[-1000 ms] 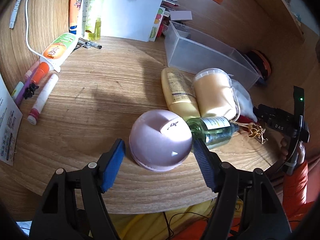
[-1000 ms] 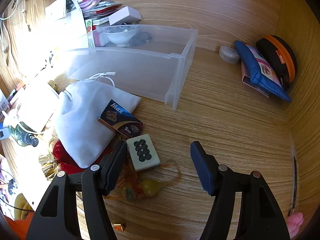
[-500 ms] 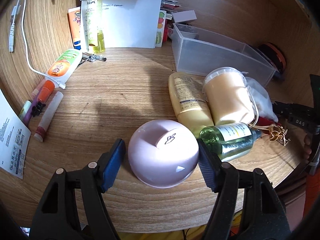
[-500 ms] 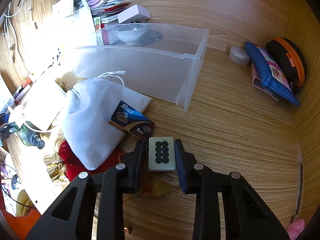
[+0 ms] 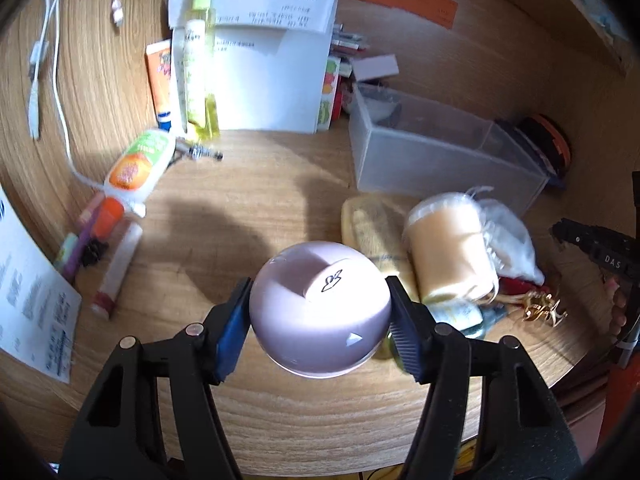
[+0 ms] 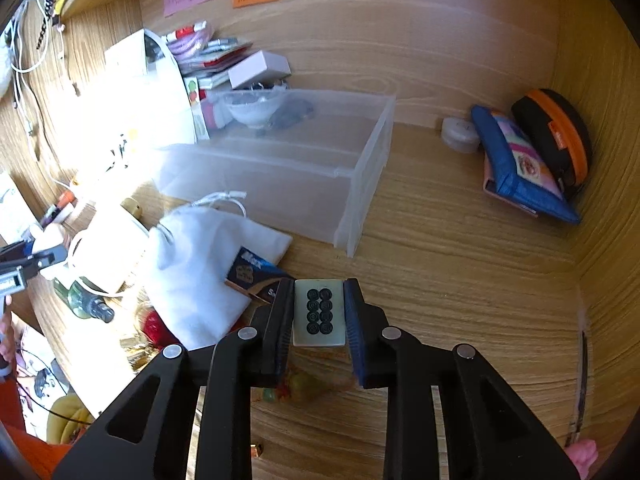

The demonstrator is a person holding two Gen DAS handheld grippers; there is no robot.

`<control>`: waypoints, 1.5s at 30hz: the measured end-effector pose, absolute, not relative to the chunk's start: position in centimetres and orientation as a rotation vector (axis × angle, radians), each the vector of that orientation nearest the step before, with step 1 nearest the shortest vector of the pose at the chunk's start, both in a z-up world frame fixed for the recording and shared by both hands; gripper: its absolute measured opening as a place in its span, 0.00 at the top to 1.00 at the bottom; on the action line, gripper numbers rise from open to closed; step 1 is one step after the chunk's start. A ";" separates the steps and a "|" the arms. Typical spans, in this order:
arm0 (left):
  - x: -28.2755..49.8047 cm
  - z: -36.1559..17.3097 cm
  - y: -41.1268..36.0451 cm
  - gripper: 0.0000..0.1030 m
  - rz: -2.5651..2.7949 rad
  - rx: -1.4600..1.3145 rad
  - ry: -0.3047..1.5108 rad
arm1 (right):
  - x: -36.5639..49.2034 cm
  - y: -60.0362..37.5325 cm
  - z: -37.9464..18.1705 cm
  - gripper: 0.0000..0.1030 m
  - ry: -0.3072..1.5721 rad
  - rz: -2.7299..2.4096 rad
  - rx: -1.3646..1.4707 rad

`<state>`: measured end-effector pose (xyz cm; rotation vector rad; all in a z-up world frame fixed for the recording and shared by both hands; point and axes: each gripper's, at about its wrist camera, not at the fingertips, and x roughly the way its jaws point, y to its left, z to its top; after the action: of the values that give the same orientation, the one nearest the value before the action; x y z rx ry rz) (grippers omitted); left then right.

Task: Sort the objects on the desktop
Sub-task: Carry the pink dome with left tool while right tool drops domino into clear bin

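A round pale pink jar (image 5: 316, 292) sits between the blue pads of my left gripper (image 5: 320, 316). The jaws are closing and both pads touch its sides. In the right wrist view, my right gripper (image 6: 319, 314) is shut on a pale green tile (image 6: 319, 300) marked with dark circles, held just above the wooden desk. A yellow-orange tassel charm (image 6: 304, 384) dangles beneath the tile. A clear plastic bin (image 6: 360, 184) stands behind it, and the same clear bin (image 5: 440, 160) lies right of centre in the left wrist view.
A beige jar (image 5: 452, 256), a yellow bottle (image 5: 372, 232) and a green glass bottle (image 6: 82, 300) lie beside the pink jar. A white pouch (image 6: 200, 256) and blue packet (image 6: 252, 272) lie left of the tile. Tubes (image 5: 136, 164) lie far left; zip pouches (image 6: 520, 168) far right.
My right gripper closed on the tile and raised it off the desk. My left gripper's jaws narrowed onto the pink jar, and the view rose and tilted.
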<state>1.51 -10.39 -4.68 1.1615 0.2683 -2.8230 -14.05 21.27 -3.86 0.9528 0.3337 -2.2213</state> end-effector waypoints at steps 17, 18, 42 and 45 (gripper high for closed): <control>-4.6 2.4 -8.5 0.38 -3.015 1.090 0.278 | -12.7 19.5 1.2 0.78 0.325 -2.209 0.754; -5.0 2.6 -8.3 0.38 -3.019 1.092 0.270 | -12.8 19.3 1.4 0.78 0.327 -2.209 0.744; -18.1 1.8 -4.9 0.38 -3.007 1.336 0.118 | -20.5 12.5 2.1 0.78 0.408 -2.179 0.729; -19.3 0.9 -4.7 0.38 -2.984 1.378 0.091 | -21.4 11.7 1.6 0.78 0.427 -2.170 0.751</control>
<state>-19.29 -4.74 0.89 1.3778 0.0911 -2.9841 -21.36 11.69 1.56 0.7513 0.4275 -2.1701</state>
